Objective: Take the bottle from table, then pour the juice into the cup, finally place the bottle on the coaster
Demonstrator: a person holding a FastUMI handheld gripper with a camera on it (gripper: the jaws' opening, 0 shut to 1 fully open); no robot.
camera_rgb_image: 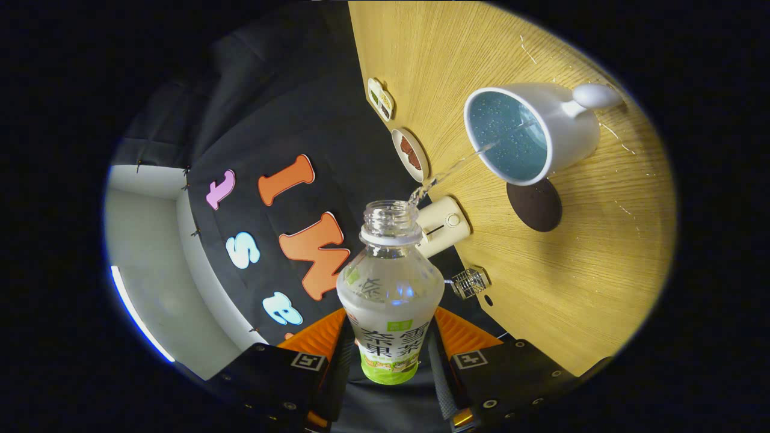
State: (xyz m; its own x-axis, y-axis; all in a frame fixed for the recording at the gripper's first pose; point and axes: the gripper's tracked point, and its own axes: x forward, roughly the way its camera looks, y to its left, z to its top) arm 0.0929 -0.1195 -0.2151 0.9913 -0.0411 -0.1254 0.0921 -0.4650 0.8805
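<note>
Gripper (390,355) is clamping the bottle (390,288) w/ both fingers pressing its lower body, jaws only as wide as the bottle. Bottle is uncapped, tilted, and a thin stream (457,165) is running from its mouth into the white cup (529,132) on the wooden table (577,270). Label is showing Chinese characters on white, green band below; not readable w/ certainty. Dark round coaster (535,205) is lying just beside the cup. Small white device (442,225) is sitting near the table edge.

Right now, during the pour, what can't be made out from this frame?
- How full the cup is: its rim and tilt hide the level.
- The dark coaster: the cup partly covers it.
- The bottle base: sunk between the hand-held gripper fingers, which press on it.
</note>
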